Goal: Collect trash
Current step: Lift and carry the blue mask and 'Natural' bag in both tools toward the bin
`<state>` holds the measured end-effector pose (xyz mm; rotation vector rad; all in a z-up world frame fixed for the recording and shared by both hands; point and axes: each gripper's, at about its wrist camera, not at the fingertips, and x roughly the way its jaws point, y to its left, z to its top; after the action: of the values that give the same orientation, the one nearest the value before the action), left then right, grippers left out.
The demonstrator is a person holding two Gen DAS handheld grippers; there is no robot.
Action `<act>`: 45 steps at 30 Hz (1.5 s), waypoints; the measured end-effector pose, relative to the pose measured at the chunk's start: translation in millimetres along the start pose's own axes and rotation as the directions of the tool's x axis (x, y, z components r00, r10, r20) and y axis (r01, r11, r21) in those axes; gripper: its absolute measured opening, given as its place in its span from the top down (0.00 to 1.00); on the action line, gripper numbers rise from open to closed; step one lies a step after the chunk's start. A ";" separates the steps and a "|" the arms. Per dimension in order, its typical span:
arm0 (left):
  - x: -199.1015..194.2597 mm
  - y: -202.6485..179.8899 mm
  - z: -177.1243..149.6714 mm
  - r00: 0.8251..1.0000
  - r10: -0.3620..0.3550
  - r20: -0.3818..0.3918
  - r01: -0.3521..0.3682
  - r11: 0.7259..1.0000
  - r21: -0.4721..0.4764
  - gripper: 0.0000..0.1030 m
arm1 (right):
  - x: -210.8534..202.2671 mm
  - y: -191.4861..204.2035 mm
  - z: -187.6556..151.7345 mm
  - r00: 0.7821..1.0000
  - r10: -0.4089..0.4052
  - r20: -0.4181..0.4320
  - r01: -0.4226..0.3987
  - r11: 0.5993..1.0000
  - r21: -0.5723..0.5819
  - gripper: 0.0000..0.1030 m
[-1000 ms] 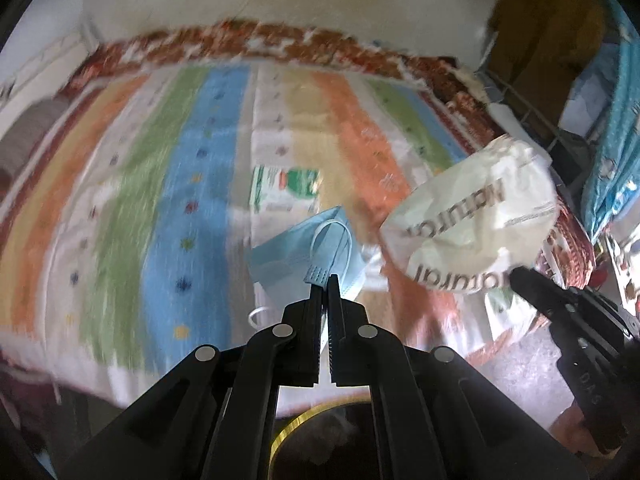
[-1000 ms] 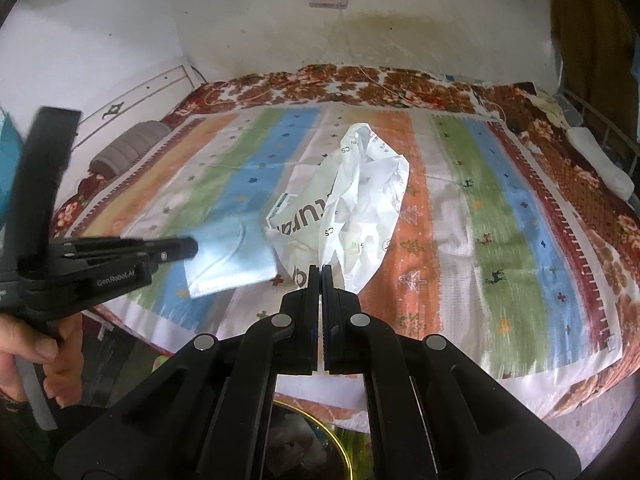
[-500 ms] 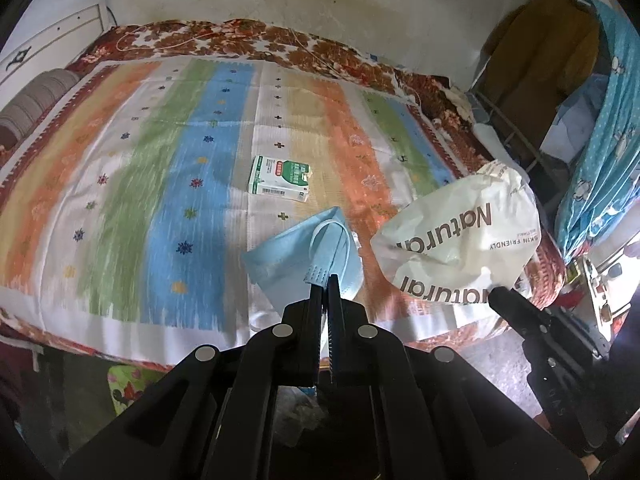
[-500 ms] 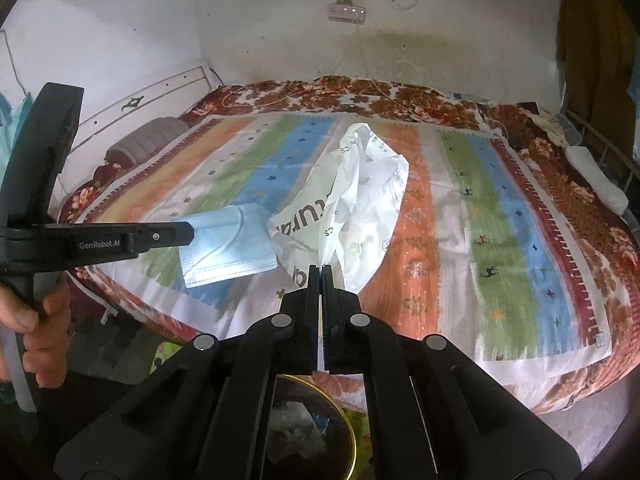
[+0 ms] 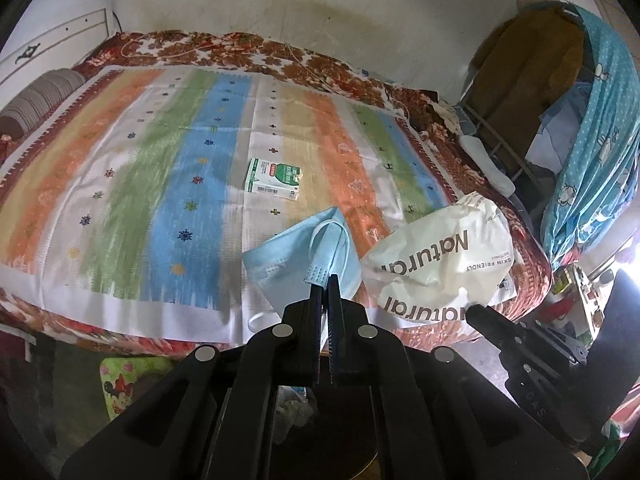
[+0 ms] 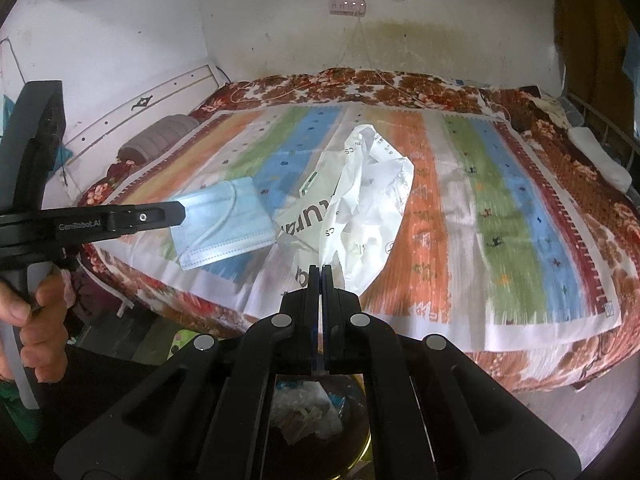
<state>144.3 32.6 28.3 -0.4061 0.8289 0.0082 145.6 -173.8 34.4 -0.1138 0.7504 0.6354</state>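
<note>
The left gripper (image 5: 325, 280) pinches the face mask (image 5: 298, 254) by its edge; the right gripper (image 6: 320, 270) clamps the white bag (image 6: 360, 200). Both hang ahead of their jaws and could slip before reaching the bin (image 6: 312, 404) beneath.

place: you are in a home bedroom | bed (image 6: 460, 216) with striped cover fills the middle | grey bolster pillow (image 6: 160, 140) at 10 o'clock | clothes (image 5: 520, 76) hang at 2 o'clock | wall power strip (image 6: 347, 5) at 12 o'clock
</note>
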 end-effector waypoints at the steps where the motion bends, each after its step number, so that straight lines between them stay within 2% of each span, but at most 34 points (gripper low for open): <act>1: -0.9 -1.2 -1.9 1.000 -0.005 -0.002 0.005 1.000 0.008 0.98 | -0.6 0.4 -1.8 1.000 0.002 -0.003 -0.002 1.000 -0.001 1.00; 7: -10.6 -11.0 -15.1 1.000 0.019 0.015 -0.020 0.997 0.070 0.98 | 0.0 2.6 -18.8 0.999 0.020 -0.050 -0.019 1.000 0.012 1.00; 18: -17.6 -15.4 -44.7 1.000 0.010 -0.006 -0.010 0.997 0.072 0.98 | -1.5 16.8 -43.7 0.994 0.047 -0.102 -0.047 0.999 -0.006 1.00; 28: -21.5 -18.5 -72.1 1.000 0.018 -0.024 -0.016 0.997 0.072 0.98 | 2.4 31.1 -70.9 0.985 0.039 -0.170 -0.044 0.999 -0.028 1.00; 40: -7.1 -34.4 -109.5 0.992 0.088 -0.095 -0.074 0.988 0.137 0.98 | 12.3 39.6 -102.3 0.963 0.029 -0.268 -0.039 0.999 -0.030 1.00; 45: 2.9 -32.3 -122.7 0.984 0.112 -0.141 -0.096 0.989 0.116 0.98 | 20.4 43.0 -114.6 0.945 0.057 -0.323 -0.063 0.998 -0.007 1.00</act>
<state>63.8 -41.1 -36.6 -0.2626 0.9914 0.0301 63.4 -165.1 -58.1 -0.2146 1.0682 0.6896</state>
